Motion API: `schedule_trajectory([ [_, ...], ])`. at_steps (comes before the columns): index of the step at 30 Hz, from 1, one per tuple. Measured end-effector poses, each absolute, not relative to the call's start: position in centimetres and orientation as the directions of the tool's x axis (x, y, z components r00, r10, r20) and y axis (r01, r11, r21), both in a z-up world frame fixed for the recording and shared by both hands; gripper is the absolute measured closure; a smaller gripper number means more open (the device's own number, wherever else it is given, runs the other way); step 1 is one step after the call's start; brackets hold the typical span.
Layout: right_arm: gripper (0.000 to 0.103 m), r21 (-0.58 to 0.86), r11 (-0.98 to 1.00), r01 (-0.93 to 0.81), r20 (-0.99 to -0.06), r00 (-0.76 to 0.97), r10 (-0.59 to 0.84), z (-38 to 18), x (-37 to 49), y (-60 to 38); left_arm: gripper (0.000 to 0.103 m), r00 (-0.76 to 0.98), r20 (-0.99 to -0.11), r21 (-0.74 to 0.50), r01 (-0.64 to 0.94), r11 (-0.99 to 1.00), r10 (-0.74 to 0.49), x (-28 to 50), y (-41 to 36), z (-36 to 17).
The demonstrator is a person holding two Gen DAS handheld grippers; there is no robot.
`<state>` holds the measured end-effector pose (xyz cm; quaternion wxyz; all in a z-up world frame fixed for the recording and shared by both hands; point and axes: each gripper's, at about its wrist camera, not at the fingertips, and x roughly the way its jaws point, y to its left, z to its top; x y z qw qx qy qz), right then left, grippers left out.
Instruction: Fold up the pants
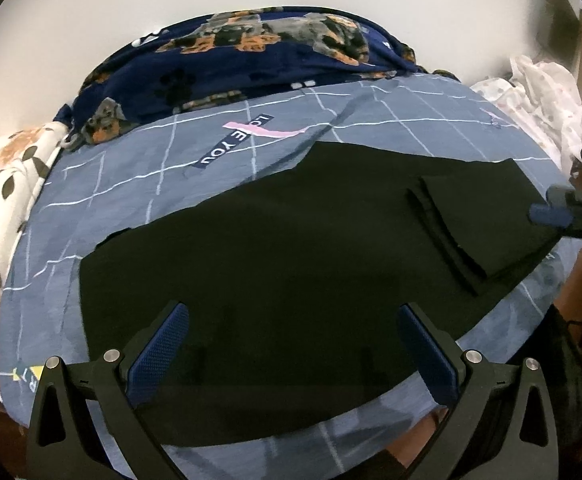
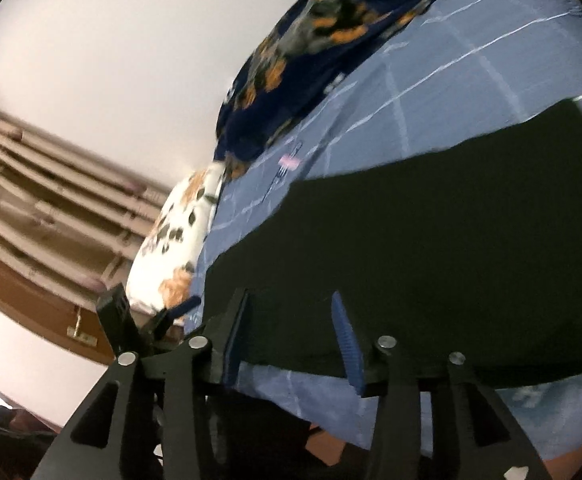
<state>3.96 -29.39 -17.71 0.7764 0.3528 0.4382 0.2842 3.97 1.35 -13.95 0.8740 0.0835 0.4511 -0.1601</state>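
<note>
Black pants [image 1: 275, 248] lie flat on a blue grid-pattern bedsheet [image 1: 139, 184], with one end folded over in layers at the right [image 1: 463, 220]. My left gripper [image 1: 291, 332] is open over the near edge of the pants, its blue pads wide apart and empty. My right gripper shows at the right edge of the left wrist view [image 1: 551, 212], at the folded end. In the right wrist view the right gripper [image 2: 291, 320] is open, its fingers apart over the edge of the pants [image 2: 431, 248], holding nothing.
A navy dog-print blanket [image 1: 251, 64] is bunched along the far side of the bed by the white wall. A white floral pillow [image 1: 7, 184] lies at the left, pale clothes [image 1: 539, 96] at the right. A wooden ledge and curtain [image 2: 51, 216] stand beyond the pillow.
</note>
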Motion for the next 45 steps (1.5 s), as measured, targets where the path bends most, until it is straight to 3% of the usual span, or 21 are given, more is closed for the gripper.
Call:
schedule_trajectory([
  [3,0.058,0.792,0.594,-0.142,-0.500,0.408,0.764,-18.5,3.9,-27.3,0.000,0.517,-0.829,-0.032,0.339,0.940,-0.214,3.8,2.6,-13.6],
  [7,0.056,0.794,0.594,-0.131,-0.508,0.394,0.766,-19.0,3.8,-27.0,0.000,0.468,-0.837,-0.174,0.264,0.948,-0.284,3.3,7.1,-12.8],
  [13,0.053,0.823,0.558,-0.103,-0.475,0.414,0.777,-19.4,4.1,-28.2,0.005,0.402,-0.794,-0.489,0.020,0.872,-0.455,2.5,17.3,-13.7],
  [17,0.052,0.824,0.558,-0.102,-0.477,0.408,0.779,-19.4,4.0,-27.9,0.020,0.397,-0.729,-0.638,-0.095,0.764,-0.559,1.8,21.3,-15.5],
  [20,0.050,0.821,0.561,-0.104,-0.481,0.403,0.779,-19.4,4.0,-27.7,0.024,0.380,-0.693,-0.698,-0.144,0.701,-0.612,2.0,22.1,-17.2],
  [32,0.046,0.833,0.546,-0.089,-0.470,0.406,0.784,-19.4,3.8,-27.6,0.026,0.302,-0.698,-0.714,-0.220,0.665,-0.649,4.4,22.5,-21.4],
  [41,0.041,0.830,0.549,-0.101,-0.468,0.412,0.782,-19.0,3.7,-27.4,0.026,0.420,-0.646,-0.740,-0.141,0.657,-0.638,4.5,23.4,-19.8],
  [45,0.040,0.841,0.535,-0.079,-0.465,0.401,0.790,-19.7,3.7,-27.3,0.025,0.384,-0.708,-0.682,-0.151,0.716,-0.593,5.1,22.8,-20.3],
])
